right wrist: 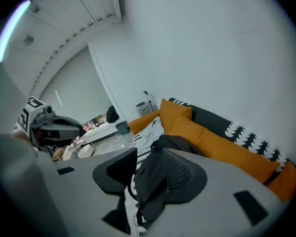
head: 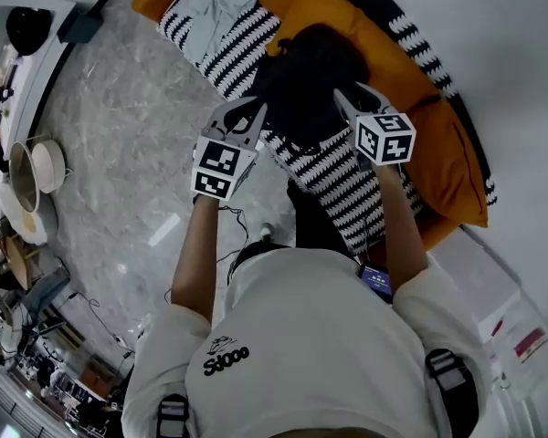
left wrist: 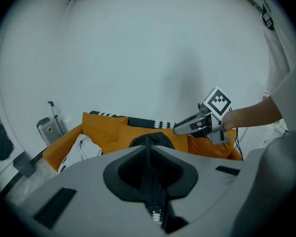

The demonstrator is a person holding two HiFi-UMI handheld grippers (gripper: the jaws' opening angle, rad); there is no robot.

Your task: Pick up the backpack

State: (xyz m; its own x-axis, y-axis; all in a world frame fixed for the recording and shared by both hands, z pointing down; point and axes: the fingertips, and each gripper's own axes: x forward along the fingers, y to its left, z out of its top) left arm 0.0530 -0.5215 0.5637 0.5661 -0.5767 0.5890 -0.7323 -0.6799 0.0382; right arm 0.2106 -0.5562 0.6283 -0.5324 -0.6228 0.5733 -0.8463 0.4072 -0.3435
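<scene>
A round bowl stands at the left edge; its content cannot be told. The black backpack lies on the orange sofa, upper middle. Your left hand-held gripper, closed and empty, is just left of it. Your right hand-held gripper, jaws apart and holding nothing, is at its right side.

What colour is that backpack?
The backpack is black; the head view shows it best.
</scene>
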